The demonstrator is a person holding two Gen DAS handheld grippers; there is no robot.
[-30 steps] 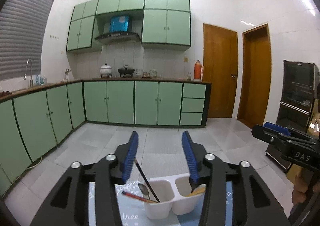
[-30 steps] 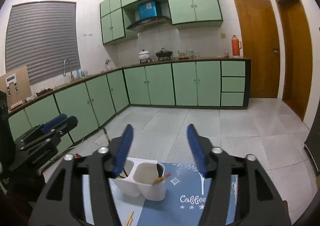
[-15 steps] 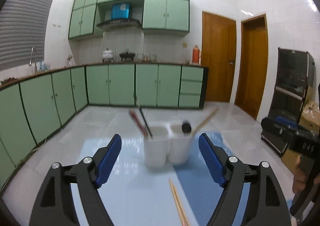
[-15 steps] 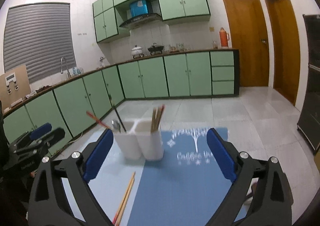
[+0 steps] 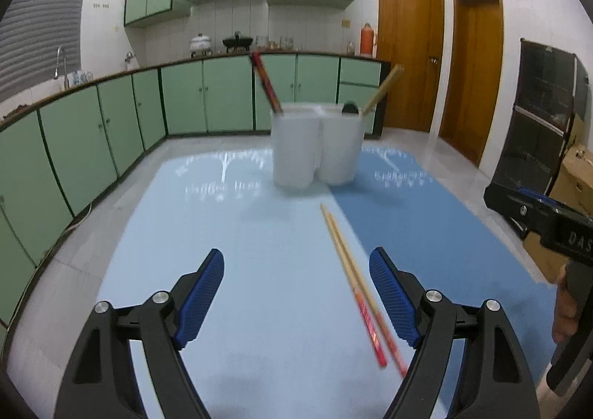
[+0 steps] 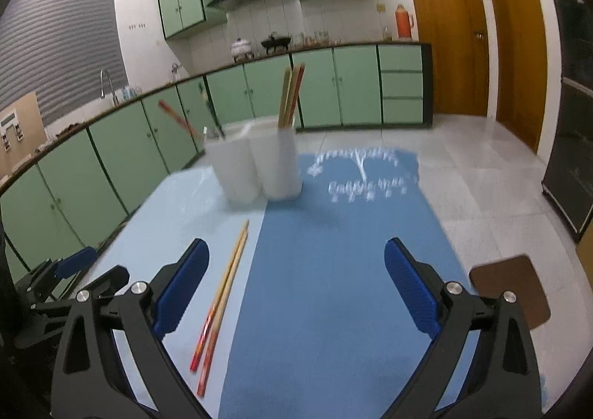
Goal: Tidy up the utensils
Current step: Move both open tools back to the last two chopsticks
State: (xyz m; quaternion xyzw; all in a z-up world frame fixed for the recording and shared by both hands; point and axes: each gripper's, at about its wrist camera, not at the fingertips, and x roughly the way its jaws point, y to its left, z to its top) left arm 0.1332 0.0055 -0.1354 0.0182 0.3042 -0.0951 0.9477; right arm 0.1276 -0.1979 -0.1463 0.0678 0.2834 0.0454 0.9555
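Both grippers (image 5: 296, 295) (image 6: 296, 285) wide open and empty, so I'd say next I grab the near chopsticks (image 5: 352, 278) for the far holder (image 5: 317, 145).

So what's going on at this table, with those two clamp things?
A person is sorting utensils with a handheld gripper in each hand. Both the left gripper and the right gripper are open and hold nothing. A white two-compartment holder stands on the blue mats, already holding some chopsticks and other utensils. One pair of chopsticks lies loose on the mats in front of it, between the two grippers, probably the next thing to be picked up.
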